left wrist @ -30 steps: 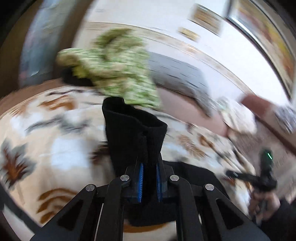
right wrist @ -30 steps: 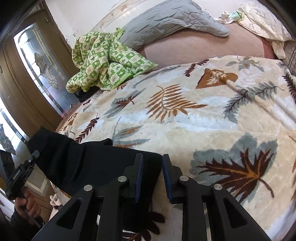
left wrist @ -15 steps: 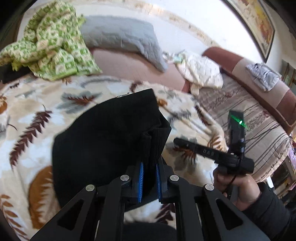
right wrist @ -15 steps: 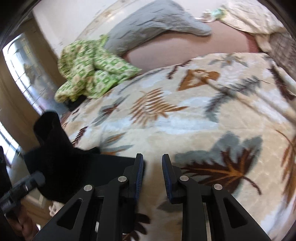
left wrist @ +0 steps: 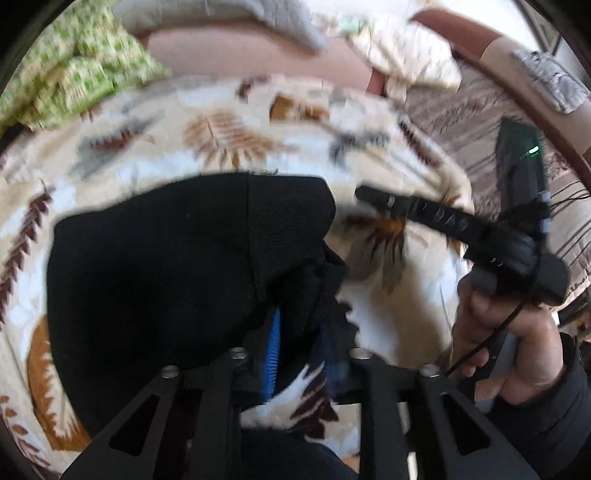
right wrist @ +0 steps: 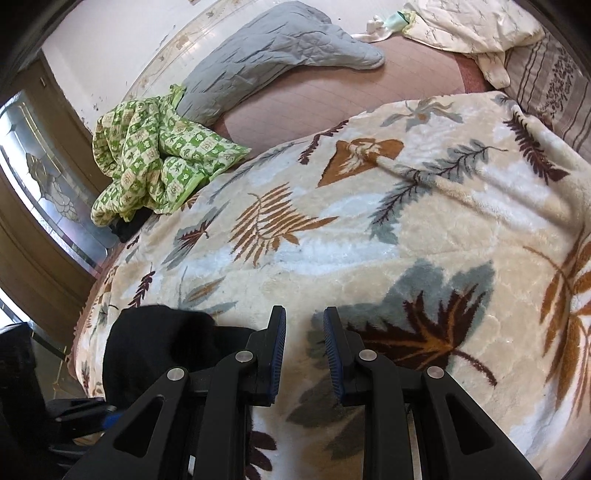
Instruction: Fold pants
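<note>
The black pants (left wrist: 166,273) lie bunched and folded over on the leaf-patterned blanket (left wrist: 229,140) at the near edge of the bed. My left gripper (left wrist: 299,350) has its blue pads apart, with a loose fold of the pants still lying between them. My right gripper (right wrist: 304,347) is open and empty, hovering over the blanket (right wrist: 369,221) just right of the pants (right wrist: 162,343). It also shows in the left wrist view (left wrist: 373,197), held by a hand to the right of the pants.
A green checked quilt (right wrist: 159,155) and a grey pillow (right wrist: 273,55) lie at the far side of the bed. A cream cloth (right wrist: 476,26) sits far right by a striped sofa (left wrist: 461,110). A glass-panelled door (right wrist: 40,184) stands left.
My left gripper swung the pants down and over onto the blanket, then its pads opened. The right gripper stayed open and drifted slightly over the blanket.
</note>
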A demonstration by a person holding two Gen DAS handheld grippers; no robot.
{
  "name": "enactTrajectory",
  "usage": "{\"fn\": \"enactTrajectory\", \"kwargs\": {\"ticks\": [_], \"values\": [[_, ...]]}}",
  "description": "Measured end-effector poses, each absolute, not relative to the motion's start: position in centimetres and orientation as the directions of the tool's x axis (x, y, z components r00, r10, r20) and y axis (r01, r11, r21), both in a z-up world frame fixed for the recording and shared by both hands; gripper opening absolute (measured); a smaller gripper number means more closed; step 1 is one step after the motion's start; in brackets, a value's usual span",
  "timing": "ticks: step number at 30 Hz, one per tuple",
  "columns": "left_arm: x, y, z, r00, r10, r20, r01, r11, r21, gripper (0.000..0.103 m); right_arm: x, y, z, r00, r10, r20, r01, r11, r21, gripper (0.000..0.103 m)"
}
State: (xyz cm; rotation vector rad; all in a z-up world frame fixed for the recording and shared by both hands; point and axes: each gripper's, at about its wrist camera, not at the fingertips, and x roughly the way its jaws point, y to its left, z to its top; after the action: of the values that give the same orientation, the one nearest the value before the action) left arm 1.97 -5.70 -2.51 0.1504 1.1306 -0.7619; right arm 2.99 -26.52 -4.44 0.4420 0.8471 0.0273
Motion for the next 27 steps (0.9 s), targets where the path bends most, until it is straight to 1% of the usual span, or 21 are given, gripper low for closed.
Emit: {"fn": "enactTrajectory", "kwargs": {"ticks": [2,3,4,7,9,11,13,14,15,16,17,18,20,21,22,24,27], "values": [[2.4,-6.2,-2.0,0.192,-0.487,-0.852,0.628,0.728,-0.275,0.034,2.9,-26.6,-4.3,0.670,0.192,-0.717,0.151,0.910,0.385,0.023],[2.4,-6.3,-1.8,0.180,-0.503,-0.845,0.637,0.714,-0.290,0.042,2.8,-26.6,-4.3,0.673,0.189,-0.716,0.152,0.911,0.383,0.023],[2.4,-6.0,-1.6,0.156,-0.532,-0.832,0.642,0.695,-0.324,0.044,2.7,-26.7,-4.1,0.677,0.180,-0.713,0.155,0.912,0.378,0.023],[2.1,-3.1,0.0,0.134,-0.656,-0.743,0.636,0.632,-0.444,0.044,2.2,-26.8,-3.4,0.697,0.169,-0.697,0.147,0.917,0.370,0.023],[1.9,0.1,1.4,0.196,-0.700,-0.686,0.633,0.625,-0.457,0.044,1.9,-26.5,-2.8,0.707,0.171,-0.687,0.125,0.925,0.359,0.023],[2.2,4.1,2.3,0.309,-0.696,-0.648,0.605,0.670,-0.431,0.045,1.4,-25.7,-1.8,0.713,0.196,-0.673,0.068,0.936,0.345,0.023],[2.9,7.7,1.9,0.365,-0.698,-0.615,0.549,0.696,-0.464,0.041,0.4,-24.0,-0.6,0.723,0.255,-0.642,-0.048,0.945,0.322,0.023],[3.5,9.3,1.1,0.367,-0.698,-0.615,0.507,0.705,-0.497,0.036,-0.3,-22.6,0.1,0.722,0.314,-0.617,-0.147,0.940,0.307,0.023],[4.2,10.4,0.1,0.347,-0.699,-0.625,0.468,0.707,-0.531,0.018,-0.8,-21.5,0.5,0.711,0.360,-0.604,-0.217,0.929,0.298,0.023],[4.5,10.8,-0.6,0.333,-0.698,-0.634,0.452,0.708,-0.542,0.011,-1.5,-19.8,0.9,0.683,0.427,-0.593,-0.317,0.904,0.286,0.022],[4.6,10.9,-1.5,0.325,-0.694,-0.642,0.440,0.712,-0.547,0.011,-2.0,-18.4,0.8,0.650,0.469,-0.598,-0.386,0.882,0.272,0.017],[4.7,10.9,-2.2,0.317,-0.691,-0.649,0.436,0.715,-0.547,0.011,-2.2,-17.2,0.4,0.620,0.473,-0.626,-0.420,0.874,0.244,0.016],[5.2,10.6,-4.1,0.296,-0.678,-0.672,0.410,0.726,-0.552,0.010,-1.7,-15.7,-1.6,0.556,0.412,-0.722,-0.407,0.892,0.195,0.016],[5.4,10.1,-4.8,0.286,-0.674,-0.681,0.397,0.730,-0.556,0.010,-1.0,-15.4,-3.3,0.495,0.366,-0.788,-0.382,0.906,0.181,0.016],[5.7,9.8,-5.7,0.268,-0.672,-0.690,0.387,0.731,-0.562,0.004,-0.4,-15.6,-5.0,0.435,0.340,-0.833,-0.355,0.916,0.189,0.016],[6.4,9.4,-6.7,0.261,-0.676,-0.689,0.366,0.730,-0.577,0.004,0.0,-16.5,-5.0,0.434,0.375,-0.819,-0.328,0.913,0.245,0.016],[7.5,8.7,-6.1,0.253,-0.668,-0.700,0.366,0.736,-0.569,0.004,0.1,-16.8,-5.2,0.435,0.392,-0.811,-0.324,0.908,0.265,0.017]]}}
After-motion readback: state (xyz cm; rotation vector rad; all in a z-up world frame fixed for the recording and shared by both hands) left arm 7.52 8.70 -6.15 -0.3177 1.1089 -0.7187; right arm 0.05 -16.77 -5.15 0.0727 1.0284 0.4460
